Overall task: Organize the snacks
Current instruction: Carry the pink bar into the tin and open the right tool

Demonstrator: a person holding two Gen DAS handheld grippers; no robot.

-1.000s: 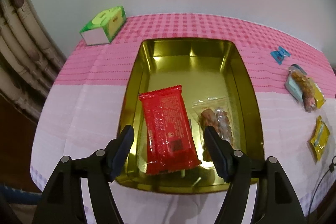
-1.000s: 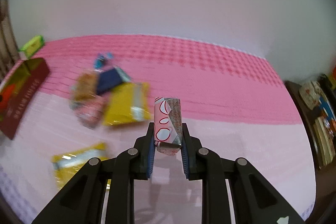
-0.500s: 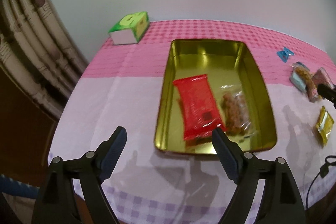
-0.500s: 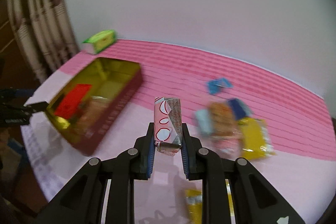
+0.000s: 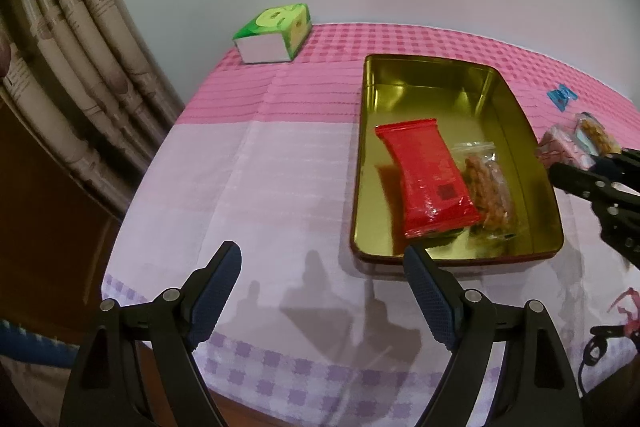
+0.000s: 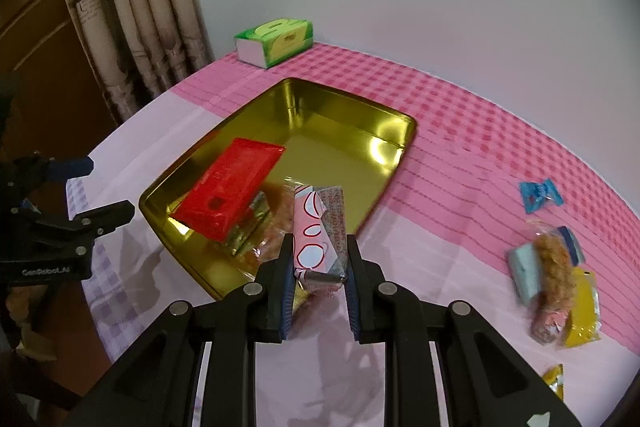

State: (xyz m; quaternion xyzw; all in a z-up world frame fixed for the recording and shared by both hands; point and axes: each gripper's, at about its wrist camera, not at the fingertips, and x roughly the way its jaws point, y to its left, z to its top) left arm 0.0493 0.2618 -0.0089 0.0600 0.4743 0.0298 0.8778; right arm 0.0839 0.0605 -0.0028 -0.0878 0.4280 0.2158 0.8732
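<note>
A gold tin tray [image 5: 428, 79] [image 6: 360, 115] sits on the pink cloth and holds a red packet [image 5: 426, 179] [image 6: 232, 187] and a clear bag of brown snacks [image 5: 488, 187] [image 6: 276, 223]. My right gripper [image 6: 318, 251] is shut on a pink and silver packet [image 6: 320, 231], held above the tray's near right edge; it shows at the right of the left wrist view [image 5: 560, 163]. My left gripper [image 5: 320, 271] is open and empty, above the cloth in front of the tray.
A green tissue box [image 5: 276, 31] [image 6: 276, 41] stands at the table's far corner by the curtain [image 5: 72, 75]. Loose snacks lie right of the tray: a blue candy [image 6: 538, 195], a pile of packets [image 6: 552, 283], a yellow packet [image 6: 554, 381]. The table edge is near.
My left gripper has pulled back and left, away from the tray, still open. My right gripper has swung left with the pink packet, from the snack pile to the tray's edge.
</note>
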